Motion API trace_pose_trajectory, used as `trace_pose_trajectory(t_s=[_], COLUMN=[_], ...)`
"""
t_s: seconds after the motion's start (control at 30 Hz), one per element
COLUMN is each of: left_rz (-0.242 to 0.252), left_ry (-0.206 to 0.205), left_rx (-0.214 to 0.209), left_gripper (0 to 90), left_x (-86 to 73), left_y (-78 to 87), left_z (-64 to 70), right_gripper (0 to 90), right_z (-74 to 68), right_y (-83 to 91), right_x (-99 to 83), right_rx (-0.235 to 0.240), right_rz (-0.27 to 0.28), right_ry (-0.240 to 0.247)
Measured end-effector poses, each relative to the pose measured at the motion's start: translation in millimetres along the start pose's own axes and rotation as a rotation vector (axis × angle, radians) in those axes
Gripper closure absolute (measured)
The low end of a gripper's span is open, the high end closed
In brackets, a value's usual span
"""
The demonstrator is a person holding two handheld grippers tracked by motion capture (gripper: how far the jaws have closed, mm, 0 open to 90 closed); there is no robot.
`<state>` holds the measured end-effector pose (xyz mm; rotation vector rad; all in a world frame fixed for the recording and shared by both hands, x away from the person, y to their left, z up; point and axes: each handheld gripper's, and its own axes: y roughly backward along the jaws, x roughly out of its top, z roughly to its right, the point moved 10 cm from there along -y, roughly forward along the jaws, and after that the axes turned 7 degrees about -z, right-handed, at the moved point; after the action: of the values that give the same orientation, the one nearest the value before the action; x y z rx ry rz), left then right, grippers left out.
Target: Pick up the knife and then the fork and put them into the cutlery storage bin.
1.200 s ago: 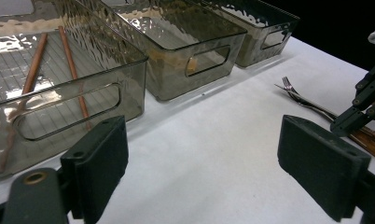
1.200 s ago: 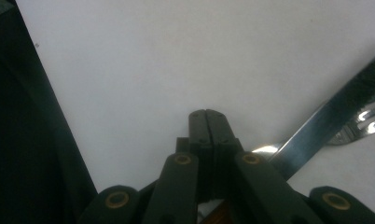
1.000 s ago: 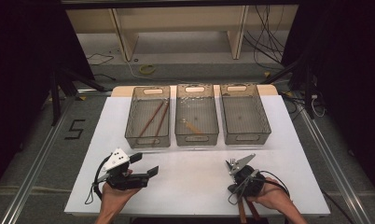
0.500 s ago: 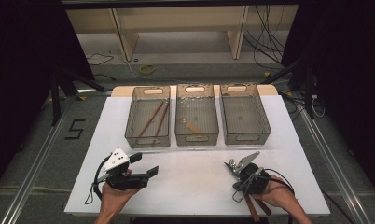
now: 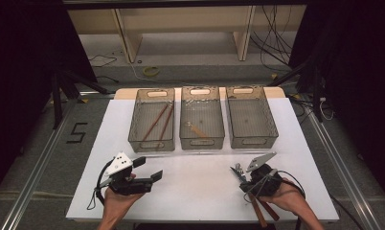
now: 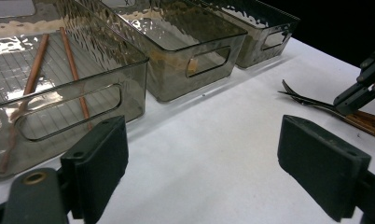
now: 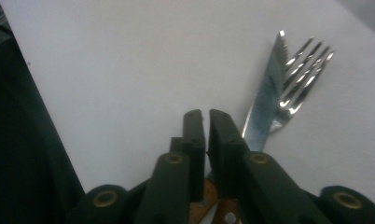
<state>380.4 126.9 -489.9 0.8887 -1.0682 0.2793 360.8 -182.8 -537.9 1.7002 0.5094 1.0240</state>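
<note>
White table [image 5: 200, 191], dark room around it, three smoky ribbed plastic bins [image 5: 202, 117] in a row at the far side. Since a second ago my right gripper [image 5: 245, 184] has slid a little toward the near right corner; the left gripper [image 5: 150, 170] has stayed put, jaws spread wide, empty. Right jaws are pressed nearly together over the wooden handles of a steel knife [image 7: 267, 100] and fork [image 7: 302, 74]; my right gripper view shows blade and tines side by side. The left gripper view shows two brown sticks [image 6: 73, 70] in the nearest bin.

Wood-handled knife [image 7: 266, 100] and fork [image 7: 301, 70], side by side
</note>
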Motion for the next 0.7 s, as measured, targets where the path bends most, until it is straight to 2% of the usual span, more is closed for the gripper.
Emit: trace_pose_trajectory(t_s=[0.2,0.37,0.53,0.7], left_rz=[0.001,0.002,0.004,0.004], left_ry=[0.000,0.003,0.005,0.007], left_rx=[0.001,0.000,0.000,0.000], left_gripper=[15.7,15.7,15.6,15.6], left_x=[0.1,0.2,0.4,0.5], left_y=[0.1,0.3,0.0,0.1], left_z=[-0.2,-0.3,-0.6,-0.5], right_gripper=[63.8,47.8,42.4,42.6], right_z=[8.0,18.5,25.4,26.4], right_y=[9.1,14.5,17.0,17.2], right_x=[0.3,-4.1,-13.3,-21.6], right_rx=[-0.020,-0.046,-0.079,-0.080], right_rz=[0.030,0.033,0.000,-0.028], right_ry=[-0.042,-0.093,-0.122,-0.144])
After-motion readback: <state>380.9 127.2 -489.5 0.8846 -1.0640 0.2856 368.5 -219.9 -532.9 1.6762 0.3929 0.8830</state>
